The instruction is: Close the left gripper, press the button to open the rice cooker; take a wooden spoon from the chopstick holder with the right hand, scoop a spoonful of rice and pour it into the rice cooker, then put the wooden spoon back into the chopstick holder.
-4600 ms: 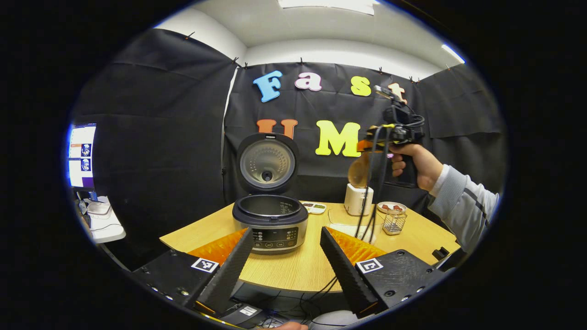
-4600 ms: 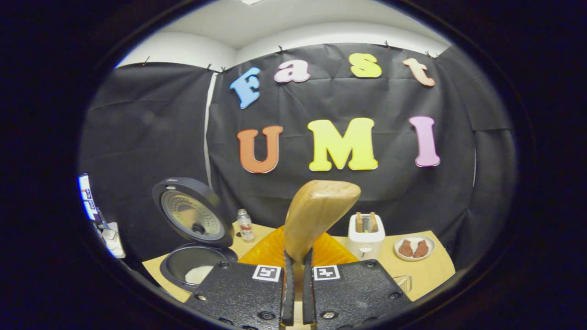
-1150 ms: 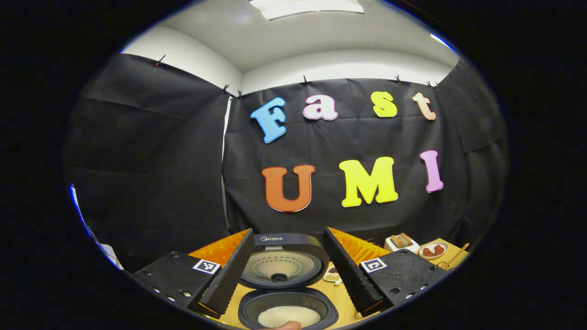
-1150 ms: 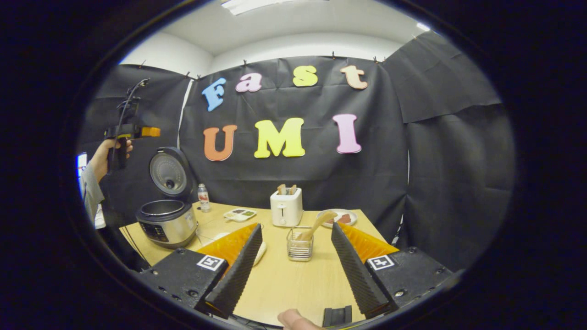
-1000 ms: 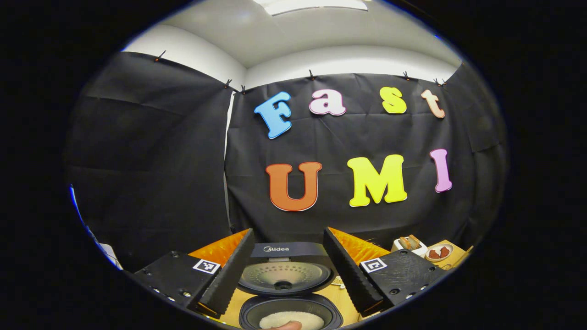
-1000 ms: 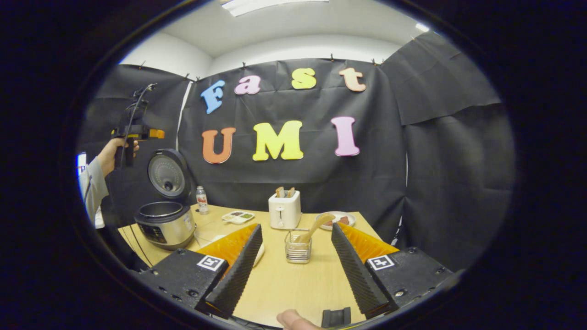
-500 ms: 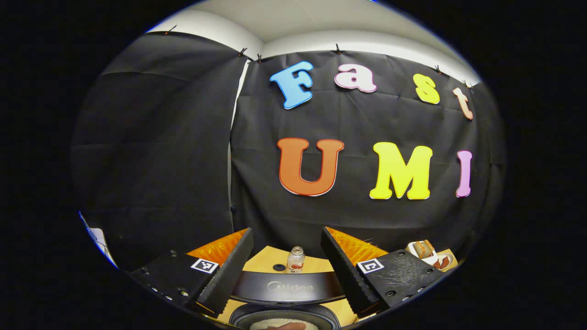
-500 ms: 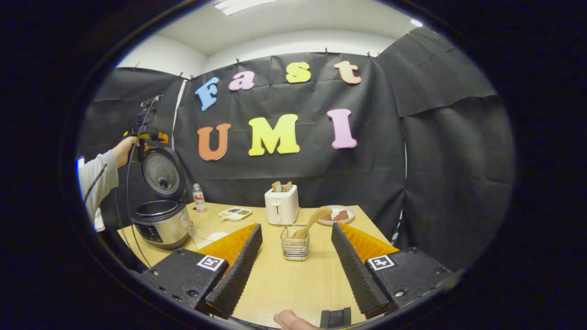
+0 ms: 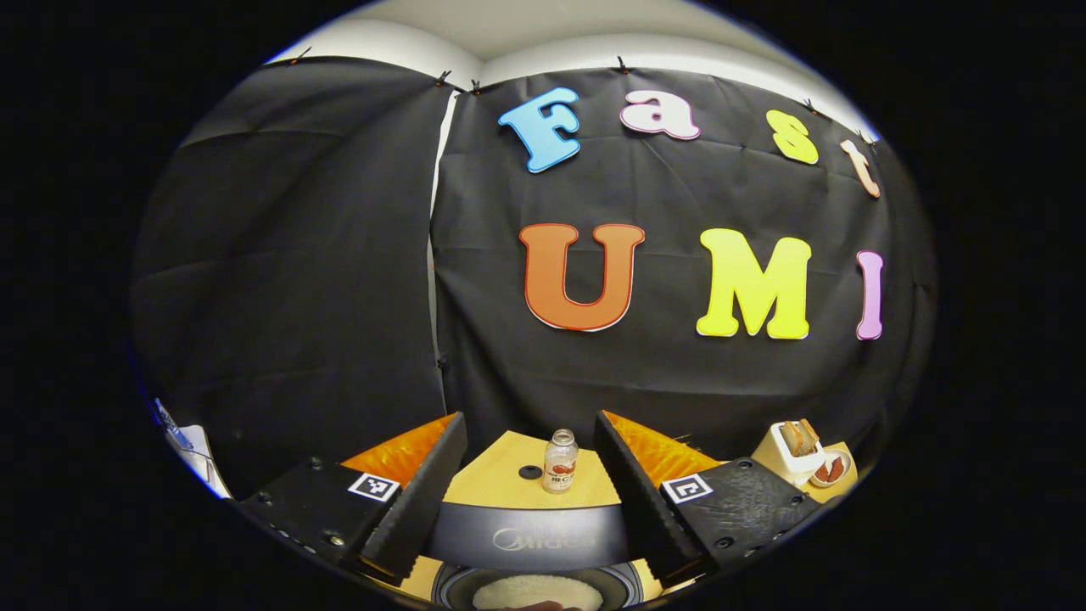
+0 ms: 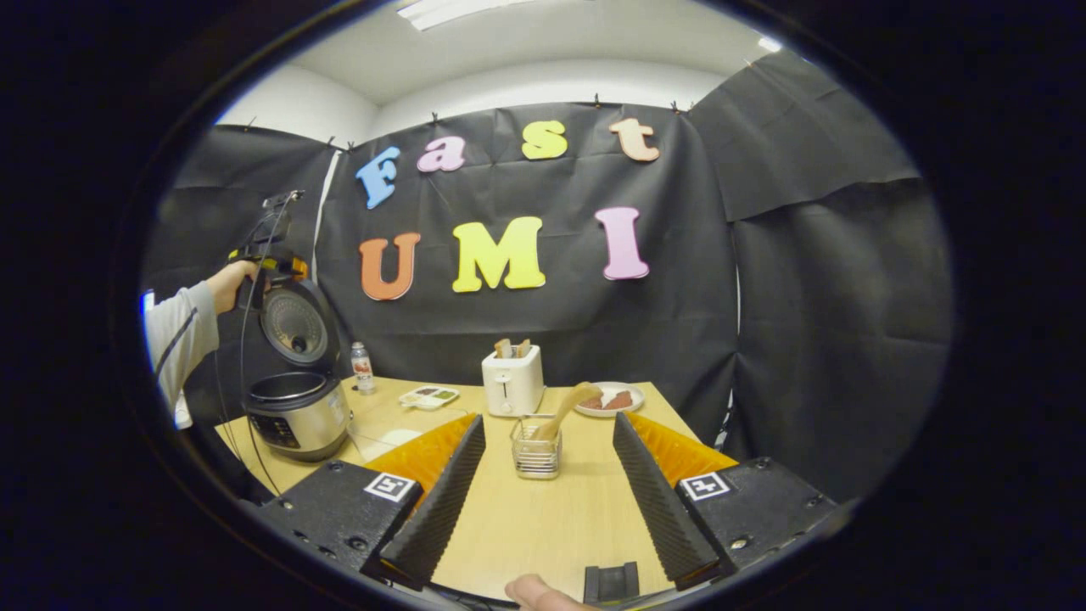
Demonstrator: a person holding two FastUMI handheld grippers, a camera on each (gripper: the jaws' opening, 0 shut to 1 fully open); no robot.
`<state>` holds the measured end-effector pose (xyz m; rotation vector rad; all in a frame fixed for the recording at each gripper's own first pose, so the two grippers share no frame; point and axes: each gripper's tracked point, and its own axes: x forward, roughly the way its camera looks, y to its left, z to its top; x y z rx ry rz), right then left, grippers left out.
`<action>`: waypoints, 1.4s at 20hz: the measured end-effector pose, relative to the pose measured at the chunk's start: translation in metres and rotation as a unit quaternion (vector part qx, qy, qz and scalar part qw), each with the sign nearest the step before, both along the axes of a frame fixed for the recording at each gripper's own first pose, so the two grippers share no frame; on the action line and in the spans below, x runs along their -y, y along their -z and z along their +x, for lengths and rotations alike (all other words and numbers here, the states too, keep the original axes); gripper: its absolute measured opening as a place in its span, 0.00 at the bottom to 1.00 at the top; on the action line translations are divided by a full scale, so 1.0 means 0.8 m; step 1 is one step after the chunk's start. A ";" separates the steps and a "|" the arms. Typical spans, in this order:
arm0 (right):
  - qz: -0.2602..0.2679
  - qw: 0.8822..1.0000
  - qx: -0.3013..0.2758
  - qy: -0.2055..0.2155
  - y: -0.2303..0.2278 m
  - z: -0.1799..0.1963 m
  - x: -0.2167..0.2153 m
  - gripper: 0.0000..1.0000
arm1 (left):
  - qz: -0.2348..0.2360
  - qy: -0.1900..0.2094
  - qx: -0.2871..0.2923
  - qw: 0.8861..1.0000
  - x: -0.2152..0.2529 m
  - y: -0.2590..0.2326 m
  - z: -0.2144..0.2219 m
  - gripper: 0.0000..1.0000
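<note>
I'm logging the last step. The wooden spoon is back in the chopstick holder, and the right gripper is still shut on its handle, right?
Not quite. The wooden spoon does stand in the chopstick holder, but the right gripper is open, its fingers spread apart and clear of the handle, as the right gripper view shows.

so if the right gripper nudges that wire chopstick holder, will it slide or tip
The chopstick holder looks like light open wire, so it would probably slide on the smooth table. The wooden spoon leans out one side, so a push high up might tip it.
</note>
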<state>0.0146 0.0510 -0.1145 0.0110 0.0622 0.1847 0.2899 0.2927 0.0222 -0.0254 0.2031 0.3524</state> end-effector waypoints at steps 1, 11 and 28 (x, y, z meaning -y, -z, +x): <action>-0.001 1.000 0.000 -0.001 -0.001 -0.006 0.000 0.95 | -0.002 0.000 -0.002 1.000 0.004 0.005 -0.009 0.98; 0.008 1.000 -0.001 -0.023 -0.001 -0.071 -0.011 0.98 | -0.006 0.021 -0.019 1.000 0.054 0.078 -0.111 0.99; -0.012 0.999 -0.005 -0.053 0.028 -0.114 -0.065 0.95 | 0.011 0.009 -0.044 0.999 0.084 0.221 -0.187 1.00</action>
